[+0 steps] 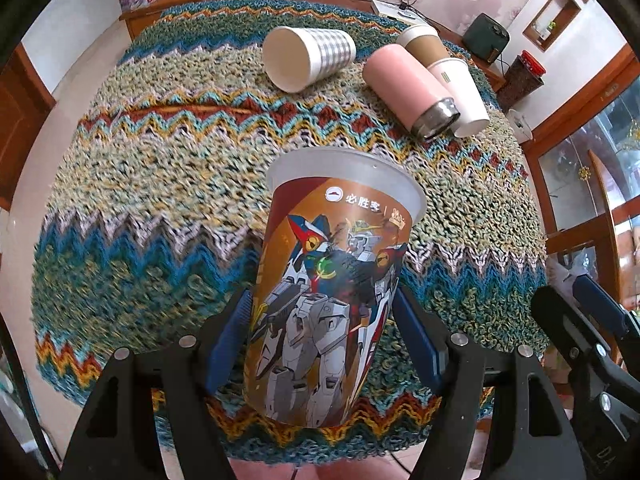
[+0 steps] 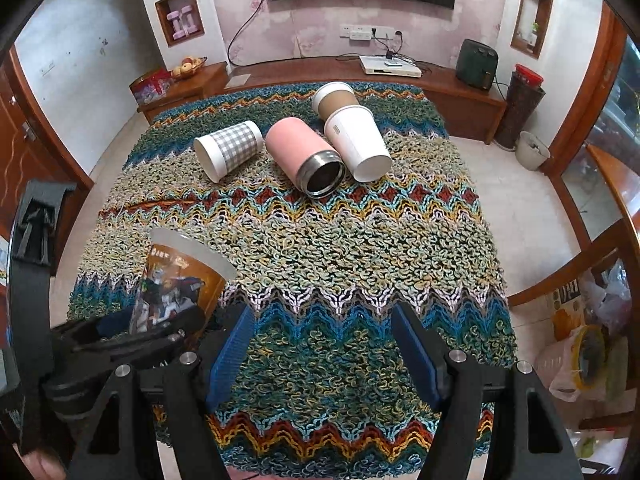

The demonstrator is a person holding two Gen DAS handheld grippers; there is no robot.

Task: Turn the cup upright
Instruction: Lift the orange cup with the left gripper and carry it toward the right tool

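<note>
A: Where's the cup?

B: The printed plastic cup (image 1: 332,304) sits clamped between the blue fingers (image 1: 230,340) of the left gripper (image 1: 324,340), rim up and tilted a little. It hangs on the near side of the pink steel tumbler (image 1: 408,88), well apart from it, over the zigzag knitted cover (image 1: 160,184) on the table.

A: And the other hand?

B: The right gripper (image 2: 324,356) holds nothing; its fingers (image 2: 416,352) are spread wide above the cover, just to the right of the held cup.

A: What could spoil it?

B: I'd judge the landing. The cover is thick and loopy, so a tall cup put down off-level may tip. The walls also look thin; a hard squeeze could buckle them, and a loose one lets the cup slide.

A: Anything you can't see?

B: The cup's base. It's probably clear of the cover, but neither view settles that. Beyond the tumbler, the gingham paper cup (image 2: 230,150), white paper cup (image 2: 356,144) and brown-sleeved cup (image 2: 334,98) lie on their sides; the last is partly hidden.
</note>
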